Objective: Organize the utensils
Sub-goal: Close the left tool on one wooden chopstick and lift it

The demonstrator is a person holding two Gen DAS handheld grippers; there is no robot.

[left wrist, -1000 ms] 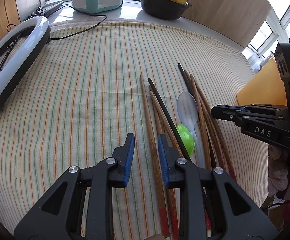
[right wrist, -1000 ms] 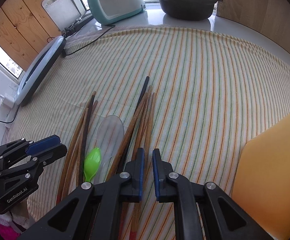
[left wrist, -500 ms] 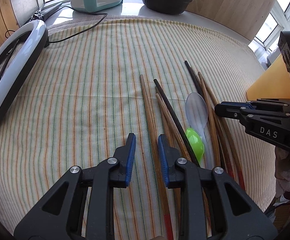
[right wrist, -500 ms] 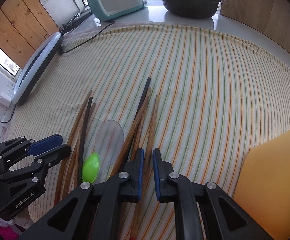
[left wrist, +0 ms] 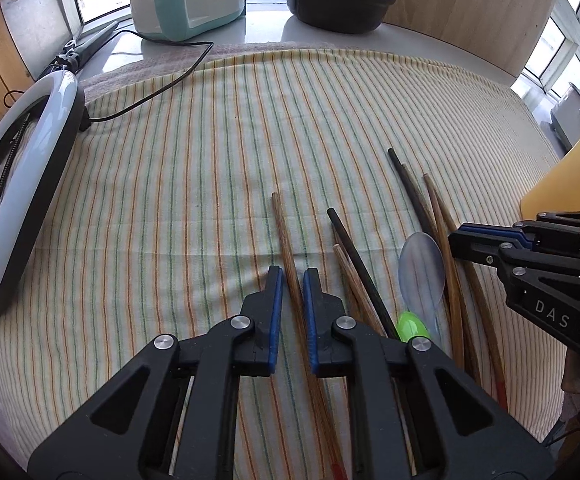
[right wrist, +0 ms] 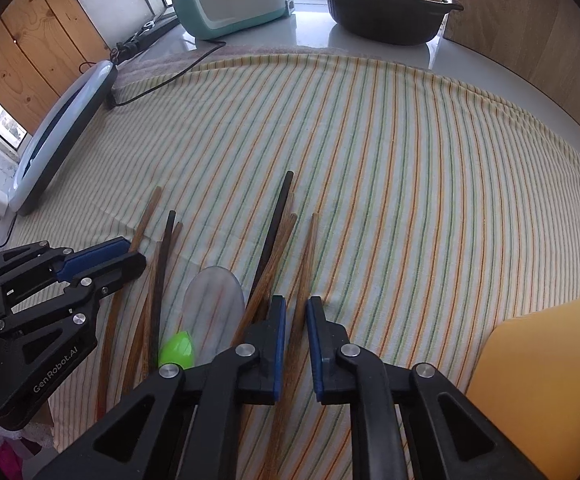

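- Striped cloth (left wrist: 178, 184) covers the surface, with a ring light (left wrist: 22, 184) at its left edge and a black pot (right wrist: 385, 4) at the back.
- Left tool (left wrist: 290, 280): jaws slightly apart, straddling the leftmost wooden chopstick (left wrist: 286, 236), not clamped.
- Right tool (right wrist: 295, 312): jaws slightly apart around the rightmost chopstick (right wrist: 307, 256).
- Clear spoon (right wrist: 214, 312) and green spoon (right wrist: 178, 350) lie among the other chopsticks (left wrist: 441, 216) between both tools.
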